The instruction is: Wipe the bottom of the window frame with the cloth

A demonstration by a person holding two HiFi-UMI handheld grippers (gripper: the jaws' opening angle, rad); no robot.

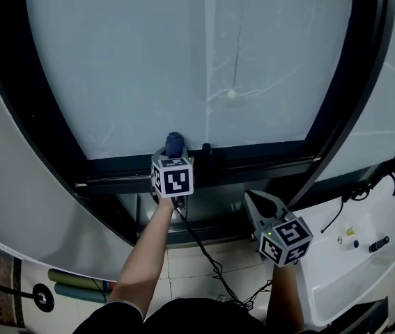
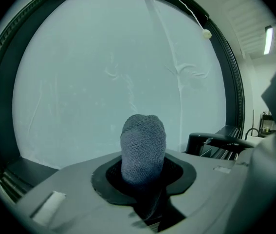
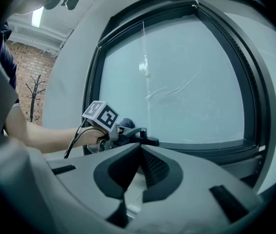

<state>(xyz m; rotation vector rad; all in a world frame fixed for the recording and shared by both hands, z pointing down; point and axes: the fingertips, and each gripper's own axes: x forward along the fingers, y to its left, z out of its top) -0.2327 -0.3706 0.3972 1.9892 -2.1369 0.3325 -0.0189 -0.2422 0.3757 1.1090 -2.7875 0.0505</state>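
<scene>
A: State of the left gripper [image 2: 143, 175]?

B: Clamped tight on the cloth [image 2: 143, 147]. Grey-blue knit, a rounded wad standing out past the tips, upright at centre of the left gripper view.

A: Where does the cloth sit on the window?

B: Head view, centre of the picture. The wad is at the lower edge of the glass [image 1: 183, 61], right above the dark bottom rail of the window frame [image 1: 267, 152]. I cannot tell whether it presses on the rail or only on the glass. A small black handle [image 1: 206, 149] is on the rail, just right of it in the picture.

A: And the right gripper [image 3: 139, 147]?

B: Jaws together, tips meeting, nothing between them. In the head view it is lower right of centre, below the frame and apart from it, tips pointing up toward the rail.

A: Other items?

B: A black cable [image 1: 207, 256] hangs from the left gripper toward the bottom edge. There is a white basin-like unit [image 1: 364, 256] at lower right. The right gripper view shows the left gripper at centre left with its marker cube [image 3: 101, 115] on top, and a bare forearm [image 3: 45, 135] reaching in from the left edge.
</scene>
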